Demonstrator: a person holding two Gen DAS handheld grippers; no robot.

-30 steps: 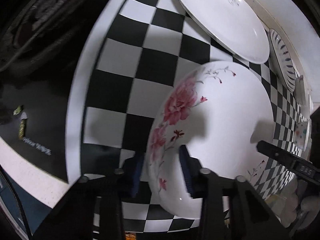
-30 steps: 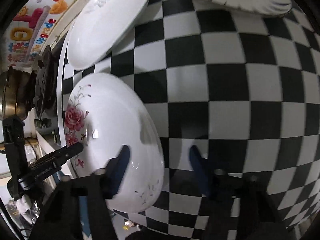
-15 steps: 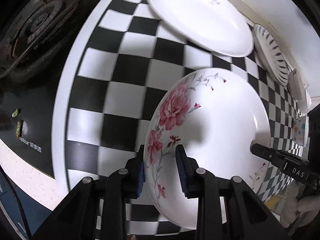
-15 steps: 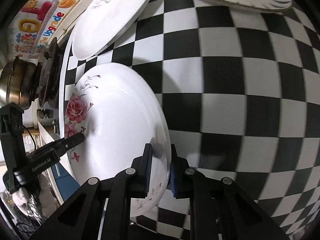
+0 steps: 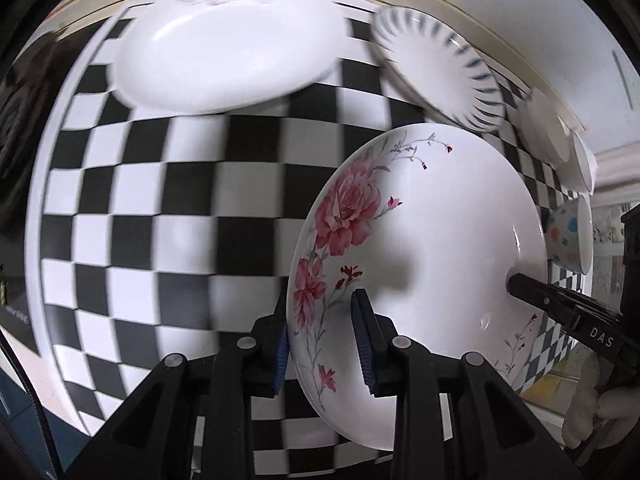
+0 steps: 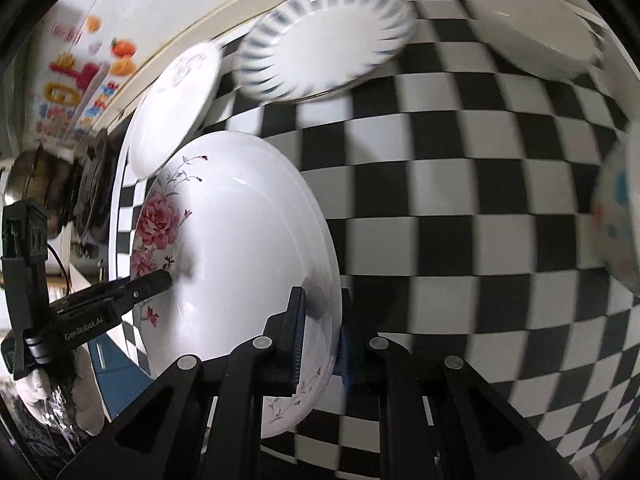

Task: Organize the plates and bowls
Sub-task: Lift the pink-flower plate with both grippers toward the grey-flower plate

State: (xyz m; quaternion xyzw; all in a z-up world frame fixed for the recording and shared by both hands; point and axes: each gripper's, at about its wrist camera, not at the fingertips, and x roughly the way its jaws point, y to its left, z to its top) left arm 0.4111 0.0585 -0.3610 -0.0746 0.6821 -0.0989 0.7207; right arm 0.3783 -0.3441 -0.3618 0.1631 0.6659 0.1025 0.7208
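White rose-patterned plate (image 5: 432,240) held tilted above the checkered cloth (image 5: 160,220) | left gripper (image 5: 322,336) clamped on its near rim | right gripper (image 6: 320,336) pinched tight on the opposite rim | plain white plate (image 5: 224,48), blue-striped plate (image 5: 436,64) and dotted bowl (image 5: 568,236) lie on the cloth beyond, apart from it.
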